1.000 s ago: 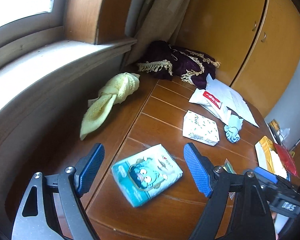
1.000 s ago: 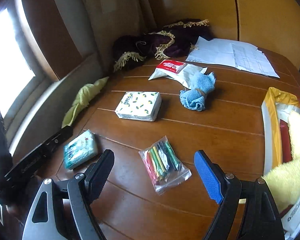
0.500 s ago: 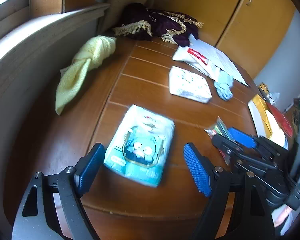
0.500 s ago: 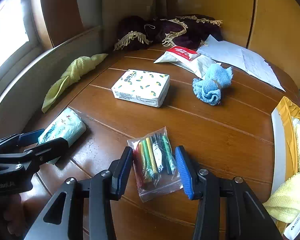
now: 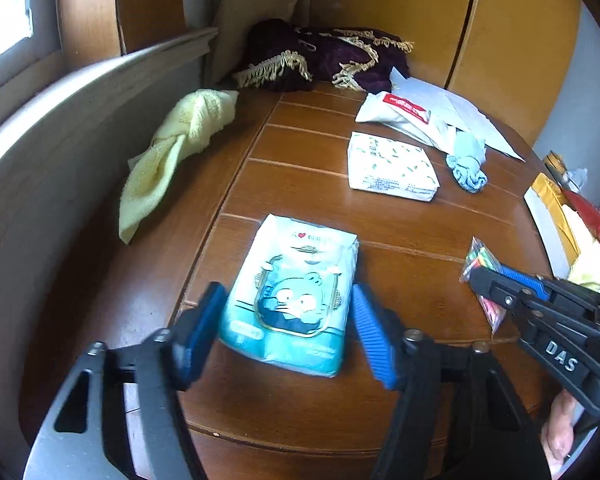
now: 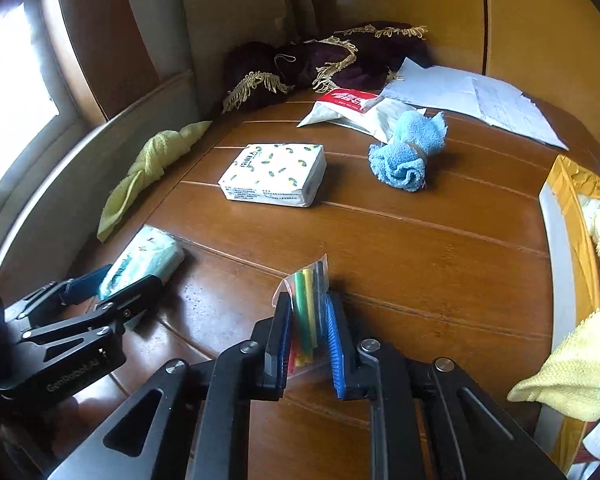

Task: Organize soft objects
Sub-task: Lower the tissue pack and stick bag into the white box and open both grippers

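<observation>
The round wooden table (image 6: 440, 248) carries a yellow towel (image 5: 172, 152) at its window-side edge and a white tissue pack (image 6: 274, 174) mid-table. Nearer, the left gripper (image 5: 286, 326) stands spread, its 2 fingers either side of the teal tissue pack (image 5: 292, 292). The right gripper (image 6: 308, 334) is pinching the small clear bag of coloured sticks (image 6: 306, 300)

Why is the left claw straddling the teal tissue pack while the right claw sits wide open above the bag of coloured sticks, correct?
Not quite. The right claw isn't wide open: the right wrist view shows it shut on the bag of coloured sticks, pads pressing both sides. The rest holds: the left claw straddles the teal tissue pack on the table.
</observation>
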Motion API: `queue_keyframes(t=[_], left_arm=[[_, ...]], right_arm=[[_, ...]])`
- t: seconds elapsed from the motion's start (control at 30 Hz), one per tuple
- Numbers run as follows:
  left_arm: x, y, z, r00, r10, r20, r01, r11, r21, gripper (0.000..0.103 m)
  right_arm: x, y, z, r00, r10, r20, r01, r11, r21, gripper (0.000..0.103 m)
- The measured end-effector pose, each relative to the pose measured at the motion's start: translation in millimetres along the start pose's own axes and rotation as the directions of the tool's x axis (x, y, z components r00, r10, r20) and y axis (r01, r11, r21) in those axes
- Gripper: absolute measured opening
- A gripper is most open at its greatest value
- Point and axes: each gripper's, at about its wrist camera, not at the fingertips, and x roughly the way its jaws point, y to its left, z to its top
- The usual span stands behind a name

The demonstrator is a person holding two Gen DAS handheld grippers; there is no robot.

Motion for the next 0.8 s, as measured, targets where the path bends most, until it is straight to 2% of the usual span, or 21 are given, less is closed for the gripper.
queue_keyframes(t=[0.23,0.3,0.43,0.57,0.7,0.8], left_arm=[[-3.9,-11.7,-1.6,1.0,-0.009,0.019,0.009,1.0,0.005,0.043],[-8.5,-19.4,-3.1,0.998,-0.059,0.031,0.059,0.998,-0.008,0.037],[-25.2,-51.0,-5.8,0.979,-0.196,0.049,0.196,0.981,0.001,0.036],[-50.3,-93.4,-7.3,0.937,-0.34,0.076,0.339,0.94,0.03,0.036],[-71.7,-137.9,-7.1,0.882,-0.465,0.074,0.46,0.885,0.067,0.036],[-78.0,-168.0,-9.1,0.835,-0.549,0.027,0.546,0.834,0.08,0.036]], right_arm=[[-39.4,-6.0,-21.9,0.989,0.113,0.095,-0.117,0.992,0.037,0.017],[-60.4,-10.5,-30.7,0.982,0.13,0.137,-0.137,0.99,0.041,0.017],[-113.7,-32.5,-50.1,0.956,0.16,0.245,-0.184,0.98,0.075,0.017],[-161.2,-67.9,-71.2,0.934,0.099,0.343,-0.15,0.981,0.125,0.017],[-176.4,-110.1,-90.3,0.933,0.029,0.358,-0.116,0.968,0.224,0.017],[-178.4,-134.7,-99.0,0.935,-0.019,0.353,-0.088,0.954,0.285,0.017]])
